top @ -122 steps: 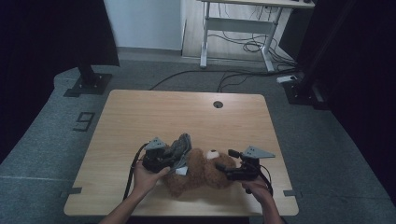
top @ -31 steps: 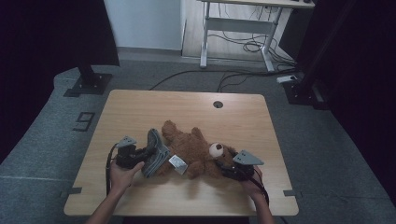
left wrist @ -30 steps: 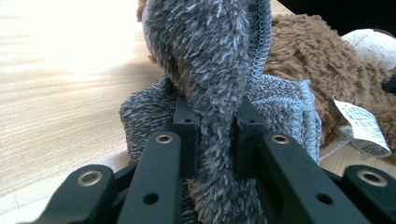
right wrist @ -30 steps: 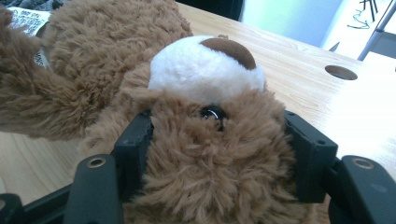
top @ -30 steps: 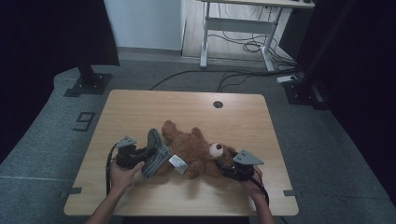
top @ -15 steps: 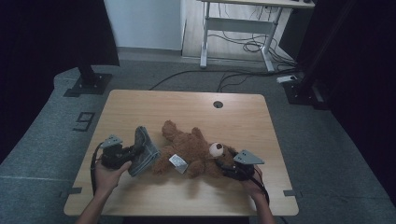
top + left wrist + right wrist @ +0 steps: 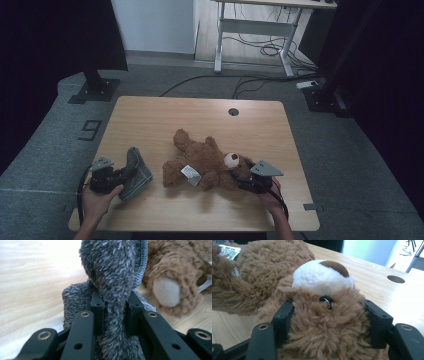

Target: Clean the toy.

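Now the left gripper (image 7: 113,315) pinches the grey fuzzy garment (image 7: 134,172) at the tabletop's (image 7: 200,120) left, clear of the teddy bear (image 7: 207,162), whose head the right gripper (image 7: 332,322) clamps; next, lay the garment down

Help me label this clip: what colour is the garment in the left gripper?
Flecked grey fleece garment, clearest in the left gripper view, pinched by the left gripper.

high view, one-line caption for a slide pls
Left gripper pinches a grey fuzzy garment while right gripper clamps the teddy bear's head.
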`<control>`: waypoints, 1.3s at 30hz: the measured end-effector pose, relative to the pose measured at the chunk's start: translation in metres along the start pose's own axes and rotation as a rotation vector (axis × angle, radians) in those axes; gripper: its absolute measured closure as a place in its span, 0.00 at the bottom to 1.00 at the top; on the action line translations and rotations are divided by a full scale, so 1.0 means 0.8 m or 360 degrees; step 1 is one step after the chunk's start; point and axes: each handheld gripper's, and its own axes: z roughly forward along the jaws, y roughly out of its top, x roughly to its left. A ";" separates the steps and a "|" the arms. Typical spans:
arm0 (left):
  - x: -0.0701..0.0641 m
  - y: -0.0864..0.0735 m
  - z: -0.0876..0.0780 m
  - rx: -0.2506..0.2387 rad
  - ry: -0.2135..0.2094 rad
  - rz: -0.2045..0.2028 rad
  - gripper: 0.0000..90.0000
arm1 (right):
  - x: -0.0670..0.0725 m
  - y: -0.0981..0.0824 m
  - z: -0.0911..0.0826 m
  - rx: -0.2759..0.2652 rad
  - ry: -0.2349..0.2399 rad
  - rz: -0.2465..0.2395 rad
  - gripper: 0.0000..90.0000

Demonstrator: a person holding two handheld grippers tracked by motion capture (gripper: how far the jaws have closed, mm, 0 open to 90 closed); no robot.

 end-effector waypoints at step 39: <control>-0.116 0.068 0.134 0.0216 -0.0428 0.0220 0.30 | 0.013 -0.001 -0.009 0.0210 -0.0046 0.0252 0.11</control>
